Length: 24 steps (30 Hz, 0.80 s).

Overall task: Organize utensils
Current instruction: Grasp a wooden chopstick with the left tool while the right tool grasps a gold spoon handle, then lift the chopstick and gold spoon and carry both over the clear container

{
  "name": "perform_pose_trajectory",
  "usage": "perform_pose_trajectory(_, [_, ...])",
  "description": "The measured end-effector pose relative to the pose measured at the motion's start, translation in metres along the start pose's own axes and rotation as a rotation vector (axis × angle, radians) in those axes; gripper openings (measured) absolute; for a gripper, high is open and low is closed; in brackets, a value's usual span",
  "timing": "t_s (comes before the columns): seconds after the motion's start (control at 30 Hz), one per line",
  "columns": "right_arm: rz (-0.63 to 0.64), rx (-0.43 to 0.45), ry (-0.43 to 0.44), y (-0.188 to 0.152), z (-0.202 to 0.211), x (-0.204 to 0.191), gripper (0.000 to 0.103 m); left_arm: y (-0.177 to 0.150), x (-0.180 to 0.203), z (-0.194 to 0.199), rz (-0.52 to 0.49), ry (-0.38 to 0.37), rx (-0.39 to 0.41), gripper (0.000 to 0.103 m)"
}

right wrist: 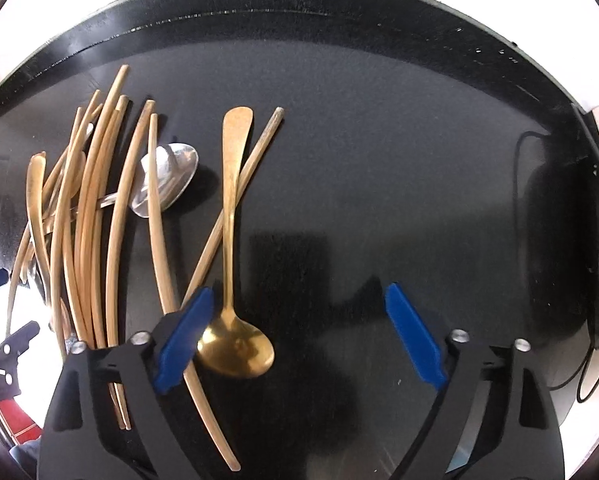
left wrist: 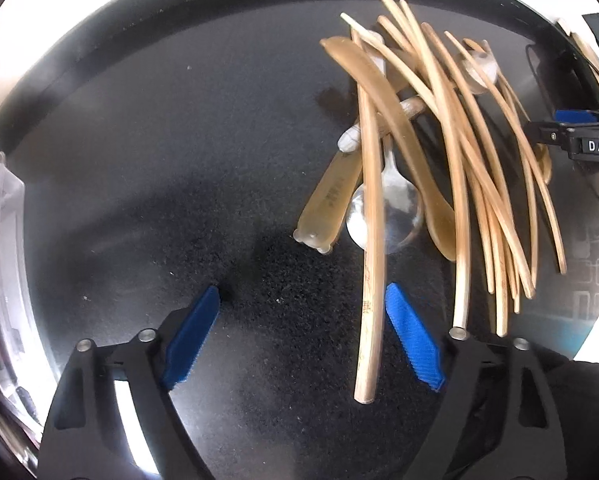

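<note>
1. Strong fisheye bending curves the chopsticks [left wrist: 451,152] and table edge [right wrist: 299,12] in both views.
2. Overexposed white glare fills the outer corners.
3. The dark table [left wrist: 159,140] shows soft sheen and blurred shadows.
4. The silver spoon [right wrist: 165,180] glints brightly.

Pile of pale bamboo chopsticks [right wrist: 87,216] at 9 o'clock on black tabletop [right wrist: 379,184], overlying shiny steel spoon [right wrist: 167,178]; gold metal spoon [right wrist: 235,344] just right, toward 6.
</note>
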State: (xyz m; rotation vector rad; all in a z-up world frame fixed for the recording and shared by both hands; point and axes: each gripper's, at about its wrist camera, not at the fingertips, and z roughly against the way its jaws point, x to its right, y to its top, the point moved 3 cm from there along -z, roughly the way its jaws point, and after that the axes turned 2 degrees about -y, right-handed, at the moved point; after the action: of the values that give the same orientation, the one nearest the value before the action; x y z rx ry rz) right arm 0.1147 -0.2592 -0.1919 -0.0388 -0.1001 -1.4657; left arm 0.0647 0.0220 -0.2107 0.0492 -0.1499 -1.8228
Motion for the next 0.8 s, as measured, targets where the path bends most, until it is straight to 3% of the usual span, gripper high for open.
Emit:
perform_pose_trajectory(0.13, [0.008, 0.003, 0.021, 0.002, -0.005, 0.005, 0.079, 0.009, -0.006, 0.002, -0.021, 0.022, -0.002, 0.068])
perform_pose_trajectory(0.23, [0.034, 0.007, 0.045, 0.005, -0.004, 0.005, 0.069, 0.021, 0.0, 0.006, -0.042, 0.017, -0.005, 0.04])
perform_pose_trajectory(0.3, [0.061, 0.012, 0.05, 0.005, 0.0, 0.002, 0.054, 0.022, 0.013, 0.008, -0.044, 0.002, -0.015, 0.019])
perform_pose_trajectory(0.37, [0.068, 0.016, 0.056, 0.005, 0.001, 0.0, 0.017, 0.025, 0.016, 0.007, -0.036, -0.026, -0.033, 0.008])
perform_pose_trajectory(0.43, [0.068, 0.008, 0.06, 0.004, 0.002, -0.003, 0.006, 0.03, 0.018, 0.004, -0.031, -0.043, -0.036, 0.007])
perform_pose_trajectory(0.8, [-0.015, 0.039, 0.051, -0.011, 0.012, 0.012, 0.005, 0.02, 0.023, 0.04, 0.034, -0.019, 0.049, 0.005])
